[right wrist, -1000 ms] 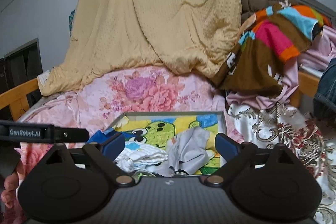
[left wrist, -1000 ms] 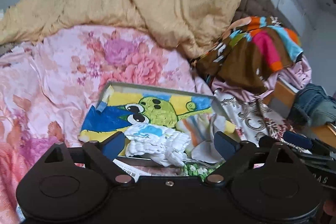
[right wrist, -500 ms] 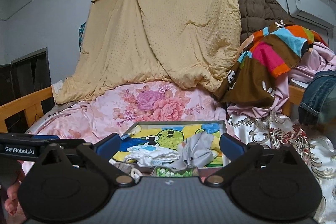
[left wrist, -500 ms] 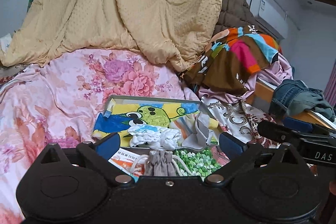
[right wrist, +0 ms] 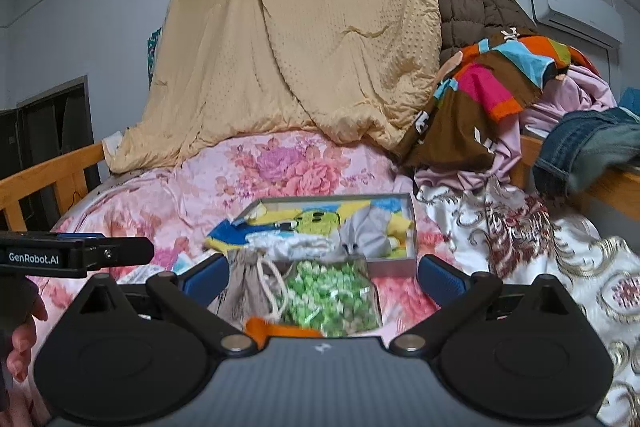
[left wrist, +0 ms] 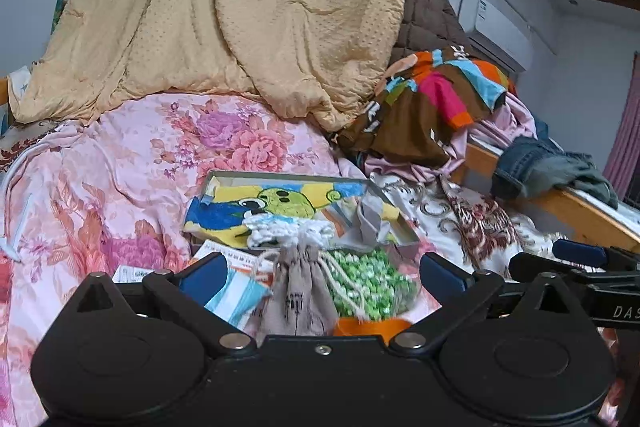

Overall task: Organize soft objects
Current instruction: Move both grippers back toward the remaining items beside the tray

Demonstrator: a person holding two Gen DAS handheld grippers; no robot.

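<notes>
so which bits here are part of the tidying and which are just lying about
In the job: shallow box, grey cloth, white knit piece, drawstring pouch, green-patterned bag.
Lying about: tan blanket, jeans, brown jacket, air conditioner.

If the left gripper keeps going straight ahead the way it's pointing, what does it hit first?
Most likely the grey drawstring pouch, which lies right between the open fingers of the left gripper. The green-patterned bag sits just beside it; depth is hard to judge.

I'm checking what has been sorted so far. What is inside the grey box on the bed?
The grey box holds a yellow-and-blue cartoon cloth, a white knitted piece and a crumpled grey cloth. They cover the box floor, so anything beneath stays hidden.
</notes>
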